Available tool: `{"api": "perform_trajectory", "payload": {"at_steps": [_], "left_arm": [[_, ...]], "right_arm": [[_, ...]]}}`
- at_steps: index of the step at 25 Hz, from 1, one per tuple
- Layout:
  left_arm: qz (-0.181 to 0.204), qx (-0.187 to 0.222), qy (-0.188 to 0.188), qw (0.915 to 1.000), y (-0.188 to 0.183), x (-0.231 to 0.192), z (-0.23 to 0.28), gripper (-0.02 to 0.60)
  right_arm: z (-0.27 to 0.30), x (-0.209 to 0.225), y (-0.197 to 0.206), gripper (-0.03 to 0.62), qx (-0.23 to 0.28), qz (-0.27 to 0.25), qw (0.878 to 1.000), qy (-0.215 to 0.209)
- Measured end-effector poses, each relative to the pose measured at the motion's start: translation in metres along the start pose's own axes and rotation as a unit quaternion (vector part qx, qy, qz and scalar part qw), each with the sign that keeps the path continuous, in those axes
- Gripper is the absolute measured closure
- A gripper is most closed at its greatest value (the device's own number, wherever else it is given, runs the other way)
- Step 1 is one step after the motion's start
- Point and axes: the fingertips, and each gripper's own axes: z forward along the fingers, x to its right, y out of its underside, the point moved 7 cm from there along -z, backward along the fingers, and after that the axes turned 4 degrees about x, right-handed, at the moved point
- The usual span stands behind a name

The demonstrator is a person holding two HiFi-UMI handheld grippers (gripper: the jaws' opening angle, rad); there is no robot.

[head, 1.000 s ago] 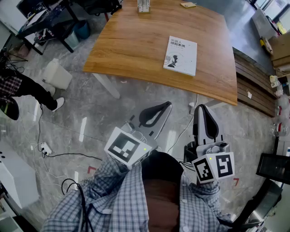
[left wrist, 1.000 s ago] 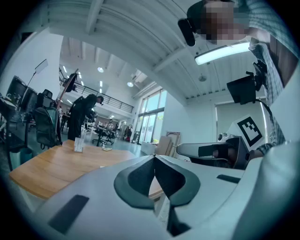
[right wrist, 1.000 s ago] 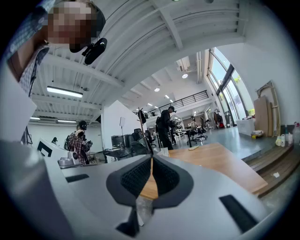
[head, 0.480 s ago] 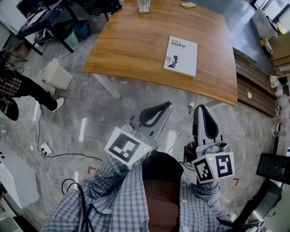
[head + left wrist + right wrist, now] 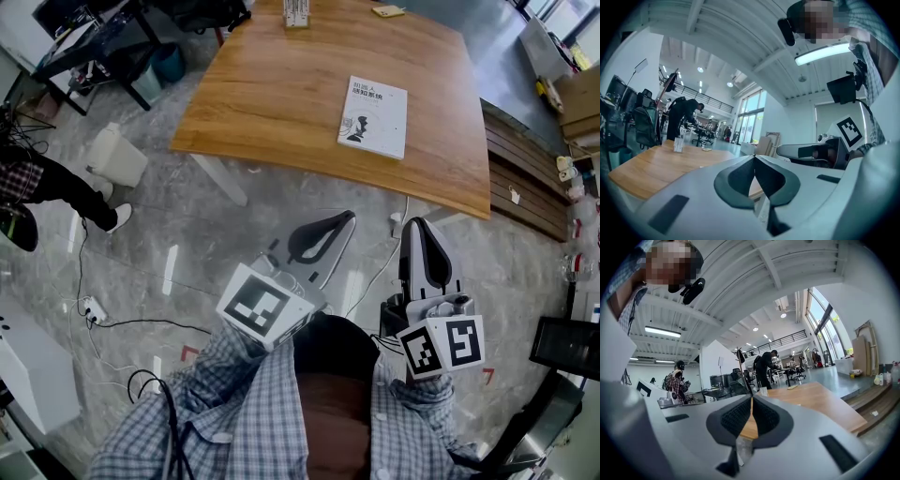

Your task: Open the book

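The book (image 5: 373, 116) lies shut on the counter (image 5: 272, 103) at twelve o'clock. The left tool (image 5: 345, 217) and right tool (image 5: 419, 223) are squeezed closed, holding nothing, well away. Nothing done yet.

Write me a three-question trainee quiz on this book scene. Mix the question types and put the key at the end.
1. True or false: the book lies closed on the wooden table.
2. The right gripper is: A) shut and empty; B) wide open; C) clamped on the book.
3. Fill in: in the head view, the left gripper is held over the ____, short of the table.
Key: 1 true; 2 A; 3 floor.
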Motion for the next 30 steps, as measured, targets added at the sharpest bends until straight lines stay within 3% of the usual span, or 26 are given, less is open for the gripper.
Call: {"api": "perform_trajectory", "payload": {"at_steps": [4, 9, 30], "left_arm": [[0.001, 0.003, 0.0, 1.0, -0.003, -0.003, -0.002, 0.574], [0.003, 0.006, 0.0, 1.0, -0.006, -0.008, -0.004, 0.574], [0.014, 0.007, 0.019, 0.9997, -0.009, -0.025, -0.048, 0.574]], "right_arm": [[0.001, -0.002, -0.002, 0.568, 0.001, 0.0, 1.0, 0.004], [0.003, -0.009, -0.006, 0.568, 0.002, -0.038, 0.999, 0.005], [-0.001, -0.054, 0.01, 0.568, 0.016, -0.021, 0.999, 0.025]]}}
